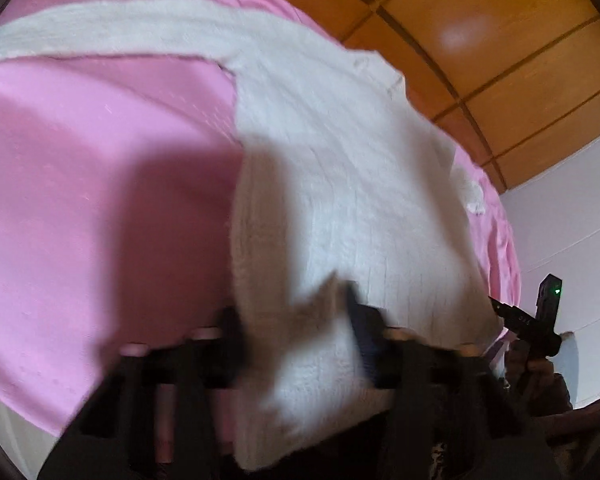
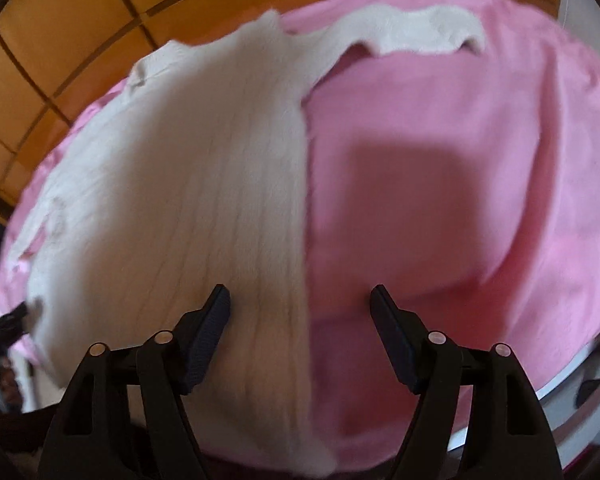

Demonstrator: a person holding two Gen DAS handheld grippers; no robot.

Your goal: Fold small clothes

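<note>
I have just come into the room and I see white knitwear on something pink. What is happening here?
A person is folding a white knitted sweater spread on a pink sheet, with handheld tongs in each hand. The left tongs are over the sweater's near edge, with a bit of knit between their fingers; blur hides whether they pinch it. The right tongs are open over the sweater's side edge, holding nothing. One sleeve lies stretched out at the far side.

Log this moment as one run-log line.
scene: white knit garment on pink sheet | left gripper: fabric between fingers | right gripper: open, straddling garment edge
</note>
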